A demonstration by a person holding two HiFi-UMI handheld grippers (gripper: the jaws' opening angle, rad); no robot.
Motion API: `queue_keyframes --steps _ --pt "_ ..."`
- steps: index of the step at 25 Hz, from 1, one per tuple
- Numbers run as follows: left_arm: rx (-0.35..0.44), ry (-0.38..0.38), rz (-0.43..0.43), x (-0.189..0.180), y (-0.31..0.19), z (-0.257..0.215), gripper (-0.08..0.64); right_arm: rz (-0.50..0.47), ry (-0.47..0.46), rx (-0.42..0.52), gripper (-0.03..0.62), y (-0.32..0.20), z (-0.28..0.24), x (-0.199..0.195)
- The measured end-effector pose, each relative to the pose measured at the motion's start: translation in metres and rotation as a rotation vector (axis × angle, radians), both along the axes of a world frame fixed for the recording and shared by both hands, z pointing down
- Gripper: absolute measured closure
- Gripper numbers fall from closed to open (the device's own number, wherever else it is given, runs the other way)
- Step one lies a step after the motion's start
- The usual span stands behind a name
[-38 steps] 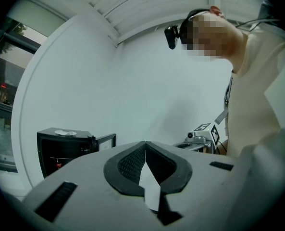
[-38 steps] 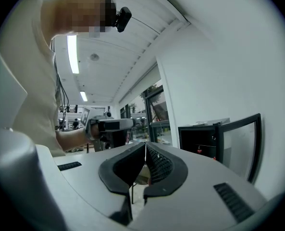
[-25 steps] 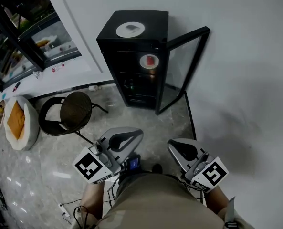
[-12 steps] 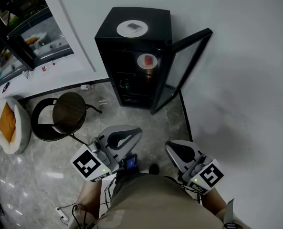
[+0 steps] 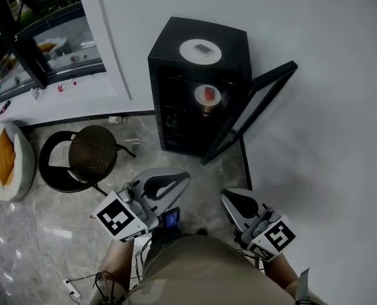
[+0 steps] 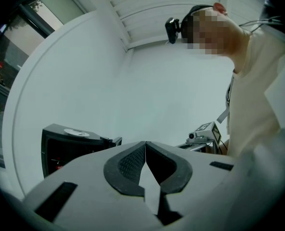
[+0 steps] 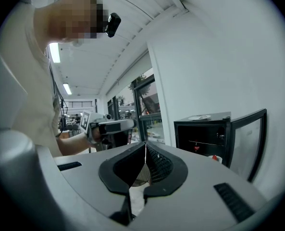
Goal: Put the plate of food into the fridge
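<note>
**Plate in fridge, door open, both claws shut**

The fridge point(image 5: 234, 46) stands against the wall point(image 5: 315, 75) with its door point(image 5: 264, 96) swung open. One plate point(image 5: 198, 99), carrying red food point(image 5: 208, 94), sits on an upper shelf inside the fridge. A second plate point(image 5: 188, 51) rests on the fridge top. The left gripper point(image 5: 178, 180) and right gripper point(image 5: 229, 197) are held at the person's point(image 5: 194, 265) waist, well apart from the fridge, tips toward it. The jaws of each are pressed together with nothing between them. A stool point(image 5: 93, 148) stands on the floor point(image 5: 48, 221) left of the fridge.
</note>
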State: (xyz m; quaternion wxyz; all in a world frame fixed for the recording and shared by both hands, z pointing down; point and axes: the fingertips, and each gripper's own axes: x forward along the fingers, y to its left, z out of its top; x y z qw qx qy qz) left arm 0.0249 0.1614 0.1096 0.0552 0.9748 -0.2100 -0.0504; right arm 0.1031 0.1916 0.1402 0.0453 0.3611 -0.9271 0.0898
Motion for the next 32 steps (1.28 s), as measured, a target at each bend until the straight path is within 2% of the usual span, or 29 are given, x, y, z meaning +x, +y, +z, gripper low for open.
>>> queue_keyframes --steps 8,15,23,27,30,32 --pt "0.010 0.008 -0.034 -0.050 -0.017 0.002 0.549 -0.032 0.002 -0.009 0.569 -0.023 0.000 -0.047" --pt "-0.001 0.034 -0.069 -0.076 -0.027 0.004 0.549 -0.061 0.009 -0.005 0.569 -0.040 -0.002 -0.073" --pt "-0.008 -0.018 -0.097 -0.057 -0.038 0.010 0.549 -0.132 -0.007 -0.012 0.571 -0.072 0.003 -0.068" --pt "0.011 -0.018 -0.128 -0.039 -0.055 0.003 0.549 -0.180 -0.003 -0.009 0.570 -0.090 0.002 -0.053" --pt "0.026 -0.019 -0.140 -0.020 -0.073 -0.004 0.549 -0.174 0.032 0.027 0.570 -0.108 0.004 -0.034" --pt "0.019 -0.065 -0.166 -0.008 -0.082 0.001 0.549 -0.168 0.071 0.057 0.570 -0.116 0.006 -0.022"
